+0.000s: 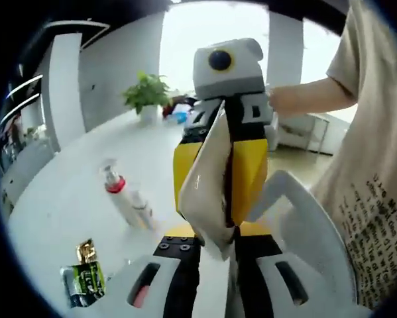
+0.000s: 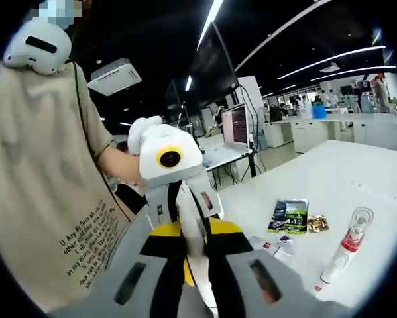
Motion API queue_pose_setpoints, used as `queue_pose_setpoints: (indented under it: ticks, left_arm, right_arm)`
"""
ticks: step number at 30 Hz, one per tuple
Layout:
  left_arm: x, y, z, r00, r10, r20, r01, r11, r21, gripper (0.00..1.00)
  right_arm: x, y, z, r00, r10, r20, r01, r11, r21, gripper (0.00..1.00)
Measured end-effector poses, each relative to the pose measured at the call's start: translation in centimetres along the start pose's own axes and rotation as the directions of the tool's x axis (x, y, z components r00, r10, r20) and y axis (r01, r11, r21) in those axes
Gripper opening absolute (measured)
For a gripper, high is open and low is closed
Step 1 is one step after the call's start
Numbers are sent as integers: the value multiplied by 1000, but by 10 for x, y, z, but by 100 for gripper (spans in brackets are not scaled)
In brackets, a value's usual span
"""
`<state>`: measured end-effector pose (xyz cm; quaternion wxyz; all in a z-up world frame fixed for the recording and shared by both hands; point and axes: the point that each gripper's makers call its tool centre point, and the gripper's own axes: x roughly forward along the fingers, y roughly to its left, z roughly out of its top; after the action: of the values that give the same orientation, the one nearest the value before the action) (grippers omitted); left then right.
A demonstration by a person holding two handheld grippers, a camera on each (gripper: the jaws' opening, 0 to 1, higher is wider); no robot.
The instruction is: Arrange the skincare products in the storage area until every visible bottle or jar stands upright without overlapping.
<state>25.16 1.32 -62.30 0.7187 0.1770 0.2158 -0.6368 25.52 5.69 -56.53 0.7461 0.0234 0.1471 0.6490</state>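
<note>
My two grippers face each other tip to tip above a white table (image 1: 59,205). A thin white flat packet (image 1: 208,179) stands on edge between them. My left gripper (image 1: 219,257) looks shut on its near end. The yellow-and-black right gripper (image 1: 228,199) looks shut on its far end. In the right gripper view the packet (image 2: 193,248) runs down between the right gripper's (image 2: 199,271) fingers, with the left gripper (image 2: 185,228) just beyond. A white pump bottle with a red collar (image 1: 124,197) (image 2: 344,255) lies on its side on the table.
A green-and-black sachet (image 1: 85,281) (image 2: 289,215) and a gold sachet (image 1: 87,250) (image 2: 317,223) lie flat near the bottle. A small white item (image 2: 278,242) lies beside them. A potted plant (image 1: 147,93) stands at the table's far end. The person's beige shirt (image 2: 46,192) is close.
</note>
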Motion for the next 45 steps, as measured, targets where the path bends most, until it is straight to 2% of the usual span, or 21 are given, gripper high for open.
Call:
queue_pose_setpoints:
  ticks: [8, 12, 14, 19, 32, 45]
  left_arm:
    - [17, 9, -18, 999, 2, -47, -2, 1000, 6, 14]
    - [27, 12, -29, 997, 10, -72, -9, 1000, 9, 14]
    - [32, 13, -37, 995, 14, -103, -11, 1000, 26, 14]
    - [37, 14, -48, 992, 1, -124, 1, 1000, 18, 14]
    - [42, 17, -61, 989, -8, -145, 9, 1000, 9, 14]
    - [43, 19, -60, 994, -9, -109, 11, 1000, 17, 14]
  right_arm:
    - [0, -15, -23, 997, -49, -54, 49, 999, 2, 13]
    - [2, -23, -40, 992, -65, -108, 66, 998, 0, 14]
    - [3, -26, -47, 990, -71, -121, 72, 997, 3, 14]
    - [4, -30, -59, 988, -86, -131, 91, 995, 34, 14]
    - [9, -36, -72, 983, -88, -159, 99, 993, 64, 15]
    - [8, -40, -70, 983, -128, -130, 141, 985, 103, 18]
